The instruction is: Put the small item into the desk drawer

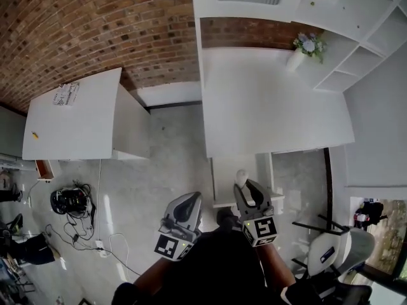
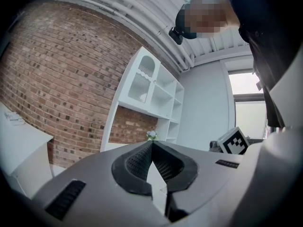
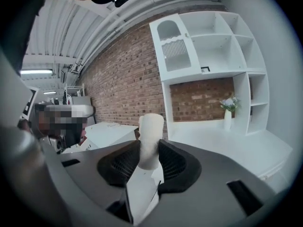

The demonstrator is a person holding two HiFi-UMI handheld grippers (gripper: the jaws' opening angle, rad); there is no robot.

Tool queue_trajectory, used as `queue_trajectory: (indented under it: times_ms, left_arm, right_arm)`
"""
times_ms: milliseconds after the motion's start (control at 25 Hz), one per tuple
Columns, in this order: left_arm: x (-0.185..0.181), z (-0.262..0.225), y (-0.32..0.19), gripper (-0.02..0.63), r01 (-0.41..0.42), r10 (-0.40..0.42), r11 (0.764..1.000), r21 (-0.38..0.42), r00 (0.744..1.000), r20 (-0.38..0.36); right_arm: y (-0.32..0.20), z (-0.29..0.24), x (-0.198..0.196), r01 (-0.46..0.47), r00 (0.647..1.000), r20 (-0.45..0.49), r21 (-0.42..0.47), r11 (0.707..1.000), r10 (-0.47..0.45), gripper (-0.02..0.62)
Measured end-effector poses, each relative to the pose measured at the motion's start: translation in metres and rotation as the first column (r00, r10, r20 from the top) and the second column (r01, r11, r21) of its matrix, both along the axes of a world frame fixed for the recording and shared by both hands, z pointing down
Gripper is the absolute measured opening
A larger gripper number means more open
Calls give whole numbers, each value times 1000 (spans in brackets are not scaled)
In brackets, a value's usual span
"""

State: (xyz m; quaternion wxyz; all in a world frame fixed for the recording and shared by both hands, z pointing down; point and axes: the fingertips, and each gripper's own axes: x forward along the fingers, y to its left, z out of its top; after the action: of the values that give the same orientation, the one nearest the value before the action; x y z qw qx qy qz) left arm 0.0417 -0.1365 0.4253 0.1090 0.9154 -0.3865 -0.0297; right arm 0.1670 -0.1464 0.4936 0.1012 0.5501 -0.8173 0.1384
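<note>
Rough red brick wall [image 1: 95,24], smooth matt white desk [image 1: 273,107], glossy grey floor [image 1: 165,164], matt off-white small item [image 3: 150,141], faintly grainy

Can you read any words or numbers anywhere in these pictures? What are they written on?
No text here can be read.
Printed paper sheet on the white side table: print too small to read.
Black-and-white square marker cubes: patterns only, no letters or numbers.

White desk [image 1: 273,107], red-brown brick wall [image 1: 95,24], off-white small item [image 3: 150,136], black-and-white square-patterned cube [image 1: 261,229] on the grey right tool [image 3: 149,148]
</note>
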Motion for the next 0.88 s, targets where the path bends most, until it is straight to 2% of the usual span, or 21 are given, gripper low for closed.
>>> queue_trajectory:
  times_ms: [160,320,440,680,880]
  left_arm:
    - [6,4,-14,21,49,-49,999,-19,999,15]
    - [9,10,-23,21,80,-79,996,-38,997,26]
    - [8,14,-30,21,94,-94,993,-72,996,5]
    - [8,29,-38,21,84,-85,993,-81,996,-11]
    - [10,35,-35,21,69,-70,994,-84,998,-8]
  right_arm:
    - [-20,39,-1,75,996,-36,-77,994,-78,140]
    - [-27,90,-3,136,988,-49,-181,974,-148,140]
    - [-25,135,-5,169,979,-66,-266,949,-193,140]
    - [-18,214,-13,209,956,-113,-386,898,-271,140]
    - [-10,264,-17,232,939,-118,-478,847,-324,140]
